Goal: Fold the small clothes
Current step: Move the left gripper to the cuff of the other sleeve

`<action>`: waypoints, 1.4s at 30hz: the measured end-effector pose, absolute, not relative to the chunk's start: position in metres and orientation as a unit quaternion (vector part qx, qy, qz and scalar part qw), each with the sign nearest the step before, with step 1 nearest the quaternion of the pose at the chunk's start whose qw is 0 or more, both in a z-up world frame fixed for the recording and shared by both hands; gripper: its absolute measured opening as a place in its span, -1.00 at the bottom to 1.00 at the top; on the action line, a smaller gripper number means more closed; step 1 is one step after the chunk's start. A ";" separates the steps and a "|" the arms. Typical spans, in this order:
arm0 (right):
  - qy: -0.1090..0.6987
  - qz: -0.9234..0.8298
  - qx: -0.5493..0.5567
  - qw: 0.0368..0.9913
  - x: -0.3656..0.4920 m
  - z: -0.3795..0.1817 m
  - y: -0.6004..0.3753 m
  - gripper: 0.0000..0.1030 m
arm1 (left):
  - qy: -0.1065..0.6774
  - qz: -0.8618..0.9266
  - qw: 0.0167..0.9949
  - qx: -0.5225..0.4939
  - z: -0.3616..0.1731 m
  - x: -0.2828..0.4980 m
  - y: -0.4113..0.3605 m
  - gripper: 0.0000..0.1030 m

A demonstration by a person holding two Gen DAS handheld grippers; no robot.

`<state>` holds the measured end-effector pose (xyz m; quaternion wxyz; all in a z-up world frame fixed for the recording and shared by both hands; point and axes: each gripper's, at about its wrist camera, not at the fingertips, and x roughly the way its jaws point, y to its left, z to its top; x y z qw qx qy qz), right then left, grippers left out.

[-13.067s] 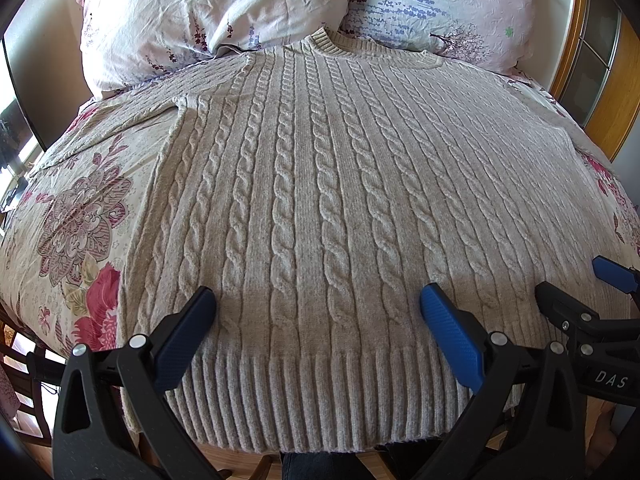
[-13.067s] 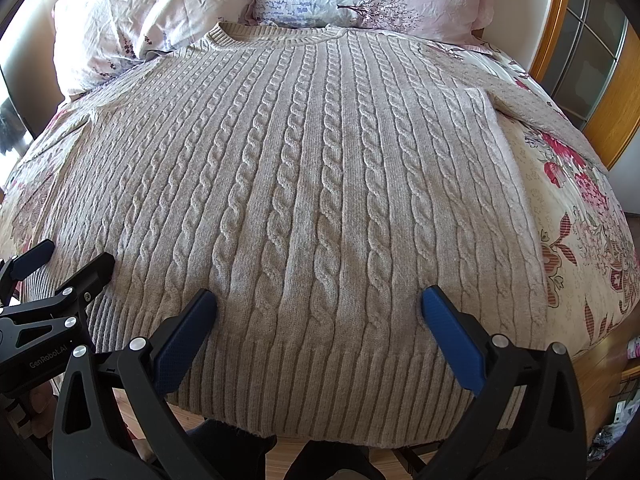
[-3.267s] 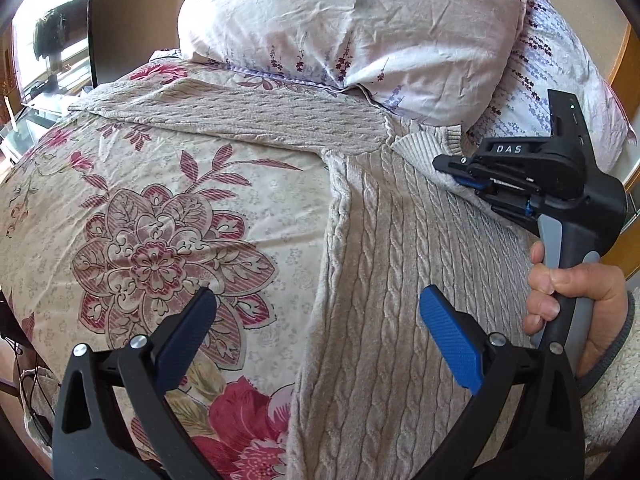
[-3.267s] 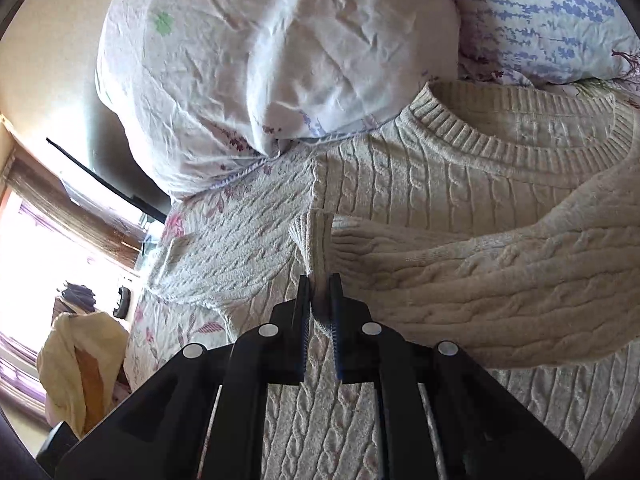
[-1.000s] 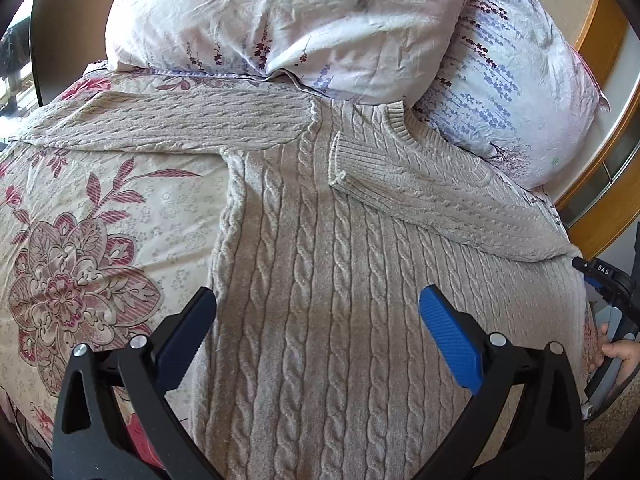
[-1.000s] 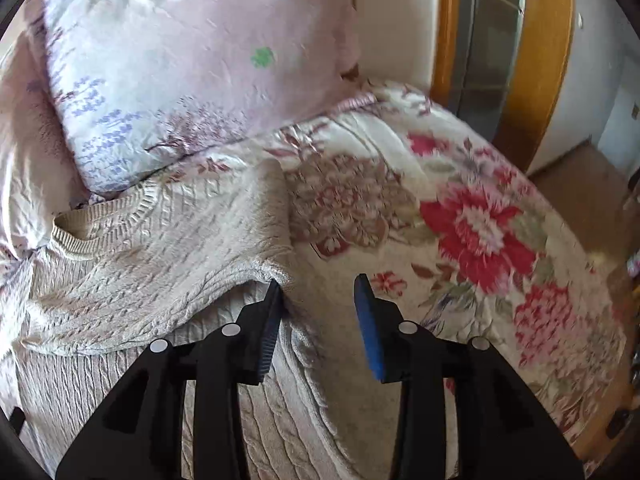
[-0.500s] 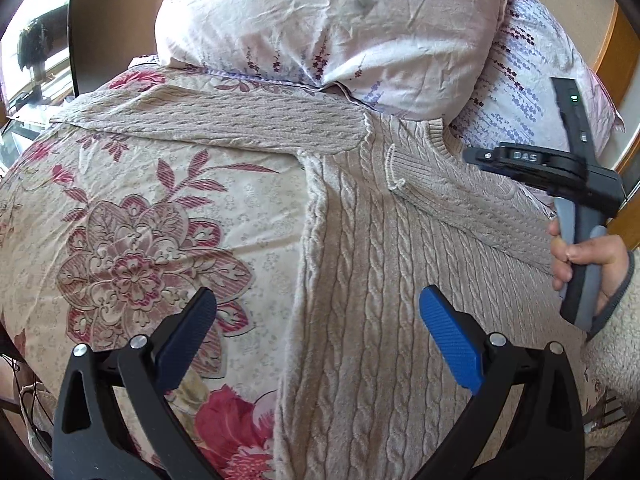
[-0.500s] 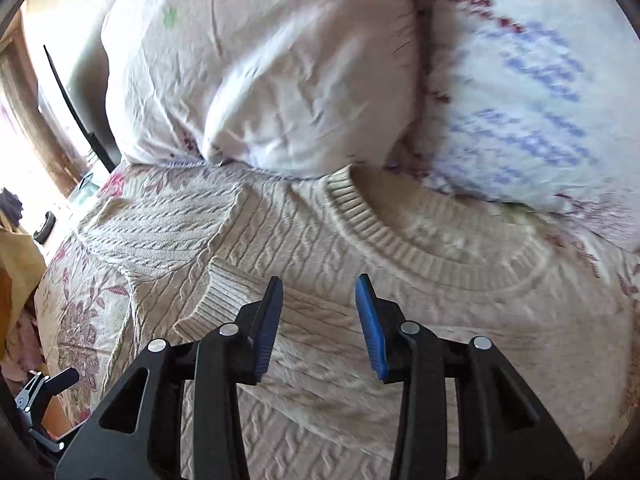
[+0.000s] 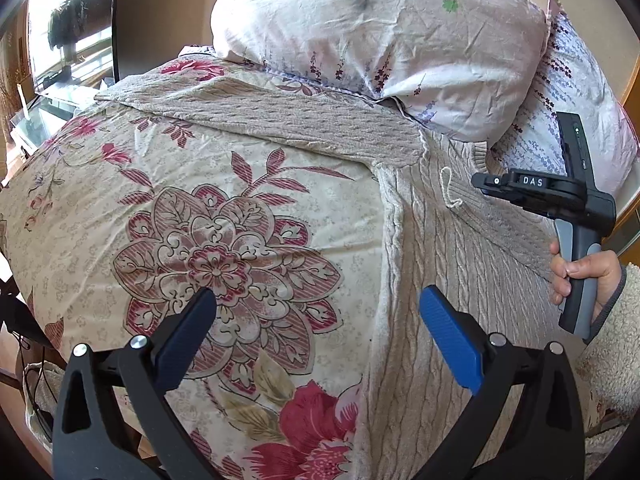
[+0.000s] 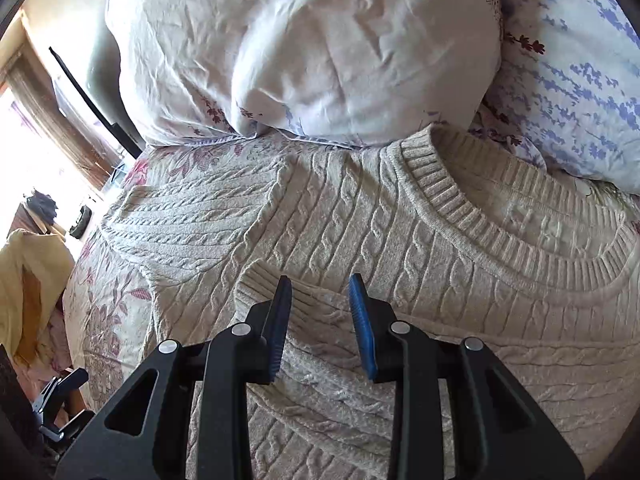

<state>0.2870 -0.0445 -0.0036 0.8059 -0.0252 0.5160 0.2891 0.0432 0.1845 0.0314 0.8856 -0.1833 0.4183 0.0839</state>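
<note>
A beige cable-knit sweater (image 9: 448, 280) lies flat on the bed, its collar (image 10: 460, 196) toward the pillows. One sleeve is folded across the chest, its cuff (image 10: 256, 284) near the left shoulder. The other sleeve (image 9: 280, 120) stretches out flat to the left. My left gripper (image 9: 316, 320) is open and empty above the sweater's left side edge and the floral bedspread. My right gripper (image 10: 320, 308) is open and empty, hovering over the folded sleeve just behind its cuff. It also shows in the left wrist view (image 9: 480, 180), held by a hand.
Two pillows (image 9: 380, 32) (image 10: 580, 60) lie against the headboard behind the collar. The floral bedspread (image 9: 200, 240) covers the bed left of the sweater. A window and clutter lie beyond the bed's left edge (image 9: 60, 60). A wooden frame stands at the right (image 9: 630, 216).
My left gripper has swung further left, over the bedspread and toward the outstretched sleeve. My right gripper has come down closer over the folded sleeve's cuff, still open.
</note>
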 end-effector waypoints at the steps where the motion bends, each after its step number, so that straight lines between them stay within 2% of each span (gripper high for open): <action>1: 0.506 0.292 -0.060 0.810 0.281 -0.006 -0.038 -0.36 | 0.421 0.084 0.884 -0.187 0.030 0.045 0.186 0.96; 3: 0.485 0.290 -0.112 0.817 0.272 -0.005 -0.028 -0.41 | 0.422 0.082 0.883 -0.189 0.029 0.047 0.187 0.96; 4: 0.481 0.292 -0.115 0.819 0.270 -0.005 -0.027 -0.54 | 0.421 0.081 0.884 -0.188 0.030 0.049 0.187 0.96; 5: 0.478 0.290 -0.114 0.821 0.270 -0.005 -0.029 -0.76 | 0.420 0.080 0.884 -0.187 0.030 0.050 0.187 0.96; 7: 0.478 0.284 -0.100 0.825 0.272 -0.004 -0.032 -0.84 | 0.420 0.079 0.885 -0.186 0.031 0.053 0.187 0.96; 13: 0.466 0.264 -0.043 0.843 0.289 0.008 -0.037 -0.86 | 0.415 0.091 0.883 -0.200 0.031 0.057 0.199 0.96; 15: 0.480 0.254 -0.059 0.837 0.294 0.000 -0.031 -0.85 | 0.412 0.097 0.882 -0.206 0.032 0.058 0.205 0.96; 18: 0.483 0.251 -0.068 0.836 0.289 0.001 -0.028 -0.71 | 0.403 0.109 0.882 -0.219 0.036 0.058 0.222 0.96; 20: 0.472 0.262 -0.041 0.841 0.282 0.014 -0.034 -0.31 | 0.390 0.125 0.882 -0.232 0.041 0.058 0.240 0.96; 22: 0.457 0.269 -0.033 0.847 0.270 0.024 -0.037 -0.11 | 0.376 0.143 0.880 -0.252 0.046 0.059 0.262 0.96; 25: 0.488 0.272 -0.068 0.827 0.257 0.006 -0.025 -0.08 | 0.356 0.158 0.875 -0.288 0.052 0.065 0.294 0.96; 26: 0.506 0.266 -0.085 0.816 0.255 -0.007 -0.020 0.00 | 0.351 0.158 0.873 -0.299 0.054 0.068 0.303 0.96; 27: 0.485 0.266 -0.086 0.829 0.249 -0.004 -0.021 0.03 | 0.347 0.155 0.872 -0.310 0.055 0.072 0.310 0.96; 30: 0.506 0.264 -0.023 0.821 0.248 0.004 -0.030 0.09 | 0.331 0.121 0.861 -0.366 0.055 0.088 0.329 0.96; 33: 0.494 0.258 0.021 0.830 0.237 0.019 -0.046 0.27 | 0.323 0.098 0.833 -0.439 0.046 0.109 0.340 0.95; 35: 0.489 0.254 0.035 0.834 0.229 0.025 -0.054 0.31 | 0.330 0.093 0.813 -0.471 0.037 0.125 0.342 0.93; 42: 0.493 0.232 0.053 0.837 0.209 0.030 -0.082 0.35 | 0.331 0.077 0.728 -0.595 -0.001 0.158 0.343 0.44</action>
